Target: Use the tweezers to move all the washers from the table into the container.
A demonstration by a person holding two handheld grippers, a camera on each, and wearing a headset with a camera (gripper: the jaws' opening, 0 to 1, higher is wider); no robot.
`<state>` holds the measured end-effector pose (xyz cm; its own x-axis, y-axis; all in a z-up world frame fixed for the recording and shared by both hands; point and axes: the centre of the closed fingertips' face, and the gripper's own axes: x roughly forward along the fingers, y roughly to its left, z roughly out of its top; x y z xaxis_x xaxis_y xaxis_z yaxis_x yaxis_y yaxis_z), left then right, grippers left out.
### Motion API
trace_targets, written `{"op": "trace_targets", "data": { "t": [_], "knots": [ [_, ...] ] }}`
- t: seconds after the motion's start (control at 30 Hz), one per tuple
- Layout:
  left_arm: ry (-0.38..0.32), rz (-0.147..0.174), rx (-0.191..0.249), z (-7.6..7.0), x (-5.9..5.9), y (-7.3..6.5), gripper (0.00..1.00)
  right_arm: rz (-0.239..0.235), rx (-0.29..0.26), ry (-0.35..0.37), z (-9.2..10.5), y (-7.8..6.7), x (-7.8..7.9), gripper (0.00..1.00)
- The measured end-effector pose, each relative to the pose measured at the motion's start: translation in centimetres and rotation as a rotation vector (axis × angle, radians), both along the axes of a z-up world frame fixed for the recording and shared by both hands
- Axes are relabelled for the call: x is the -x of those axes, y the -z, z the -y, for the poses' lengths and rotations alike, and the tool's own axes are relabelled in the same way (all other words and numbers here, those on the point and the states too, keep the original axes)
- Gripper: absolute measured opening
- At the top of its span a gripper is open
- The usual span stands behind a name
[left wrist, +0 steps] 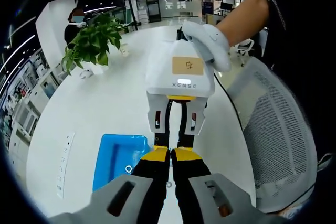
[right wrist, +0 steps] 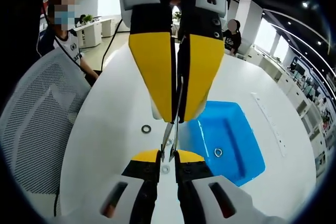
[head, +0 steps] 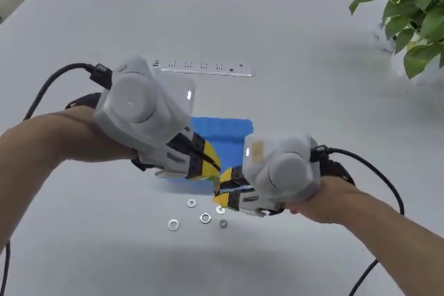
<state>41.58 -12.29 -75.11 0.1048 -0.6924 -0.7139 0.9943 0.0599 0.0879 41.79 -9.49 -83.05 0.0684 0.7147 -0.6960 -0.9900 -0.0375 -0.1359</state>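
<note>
The thin metal tweezers [right wrist: 172, 129] run between the two grippers, which meet tip to tip. My left gripper [right wrist: 176, 114] comes in from above, its yellow jaws shut on the tweezers' upper part. My right gripper [right wrist: 168, 157] has its jaws shut around the lower ends. In the head view the left gripper [head: 211, 168] and right gripper [head: 225, 195] meet over the front edge of the blue container [head: 232, 136]. Several washers [head: 205, 218] lie on the table just in front. One washer [right wrist: 218, 152] lies inside the container [right wrist: 239, 145].
A white power strip [head: 201, 68] lies beyond the container. A potted plant [head: 409, 12] stands at the far right. Grey table [head: 312, 81] spreads all round. A mesh chair [left wrist: 278, 129] and other people are in the room behind.
</note>
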Motion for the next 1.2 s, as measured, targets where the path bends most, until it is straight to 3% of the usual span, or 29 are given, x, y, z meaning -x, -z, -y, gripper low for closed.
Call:
{"op": "trace_targets", "data": {
  "t": [0.5,1.2],
  "knots": [
    [0.011,-0.057,0.024,0.9,1.9,2.3,0.06,-0.035,0.010,0.015,0.8,2.4,2.1,0.13],
    [0.019,-0.086,0.029,1.5,2.4,3.9,0.06,-0.064,0.005,0.048,1.4,3.8,2.3,0.13]
  ]
}}
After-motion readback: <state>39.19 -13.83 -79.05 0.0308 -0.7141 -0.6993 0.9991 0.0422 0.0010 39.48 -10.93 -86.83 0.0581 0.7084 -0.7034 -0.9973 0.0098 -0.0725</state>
